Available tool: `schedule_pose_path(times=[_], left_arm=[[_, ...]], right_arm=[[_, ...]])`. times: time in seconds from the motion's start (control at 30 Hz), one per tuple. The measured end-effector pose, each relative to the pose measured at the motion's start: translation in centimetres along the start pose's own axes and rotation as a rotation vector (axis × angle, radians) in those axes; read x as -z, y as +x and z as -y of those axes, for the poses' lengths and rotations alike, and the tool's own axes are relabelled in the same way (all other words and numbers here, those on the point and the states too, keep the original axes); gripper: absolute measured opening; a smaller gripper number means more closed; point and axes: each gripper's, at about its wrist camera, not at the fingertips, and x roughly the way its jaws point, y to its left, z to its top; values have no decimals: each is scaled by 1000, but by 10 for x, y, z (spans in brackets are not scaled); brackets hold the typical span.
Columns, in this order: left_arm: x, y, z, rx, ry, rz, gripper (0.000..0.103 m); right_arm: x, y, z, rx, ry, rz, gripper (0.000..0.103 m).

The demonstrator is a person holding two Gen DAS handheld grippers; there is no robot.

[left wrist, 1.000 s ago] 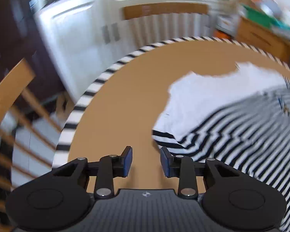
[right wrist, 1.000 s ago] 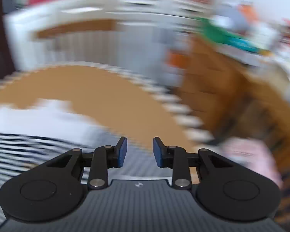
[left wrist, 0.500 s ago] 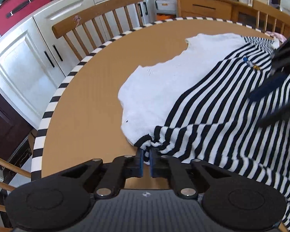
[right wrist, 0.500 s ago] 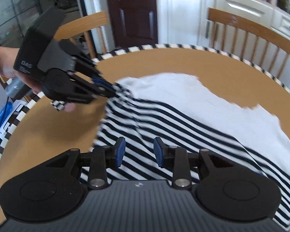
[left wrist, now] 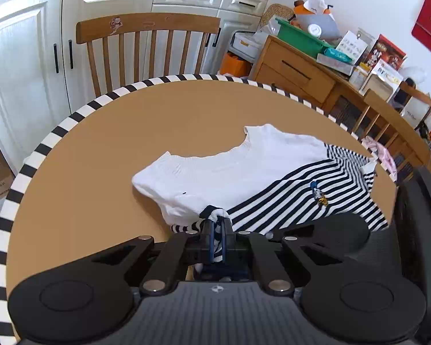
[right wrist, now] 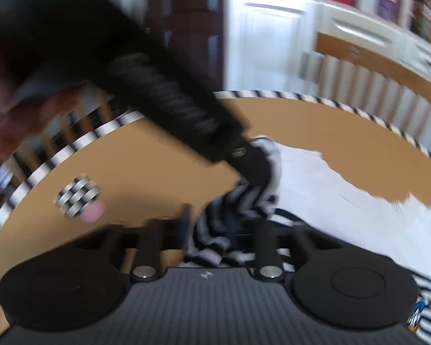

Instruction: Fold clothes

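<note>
A top, white above and black-and-white striped below (left wrist: 244,178), lies on the round brown table (left wrist: 129,132). My left gripper (left wrist: 217,234) is shut on a striped edge of the top and holds it bunched and lifted. In the blurred right wrist view the left gripper (right wrist: 252,166) crosses the frame holding that bunched striped cloth (right wrist: 244,201). My right gripper (right wrist: 218,230) is open, with the striped cloth lying between its jaws. The right gripper's body (left wrist: 402,230) shows at the right of the left wrist view.
The table has a black-and-white striped rim (left wrist: 43,149). A wooden chair (left wrist: 146,46) stands behind it, before white cupboards (left wrist: 28,57). A wooden dresser (left wrist: 307,74) with boxes stands at the right, with another chair (left wrist: 388,120) and a pink cloth (left wrist: 379,152) beside the table.
My left gripper closed on the striped edge and has lifted and carried it inward over the top. My right gripper has swung in close to the left one, around the same bunched cloth.
</note>
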Motion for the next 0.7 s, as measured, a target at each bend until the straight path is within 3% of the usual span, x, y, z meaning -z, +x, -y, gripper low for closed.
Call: schedule_pose_path(times=[0.1,0.17,0.3,0.4,0.53,0.7], left_arm=[[3,-7,-4,1,-8,12,11],[9,-9,-8,0,-35,8,30],[27,12,-8,29,-91,-51,31],[36,31,-1,46,-116,-62,34],[37,49,3,63,-206,0,40],[31,71,-3,113,-344,53,42]], right_arm=[[8,-13,38,-71,172,-11,5],[19,-23,68,-98,311,-22,5],[47,-37,122,-108,564,-52,5],[63,-36,135,-73,581,-80,5],[65,-40,138,-72,587,-76,5],[70,-45,145,-58,601,-78,5]])
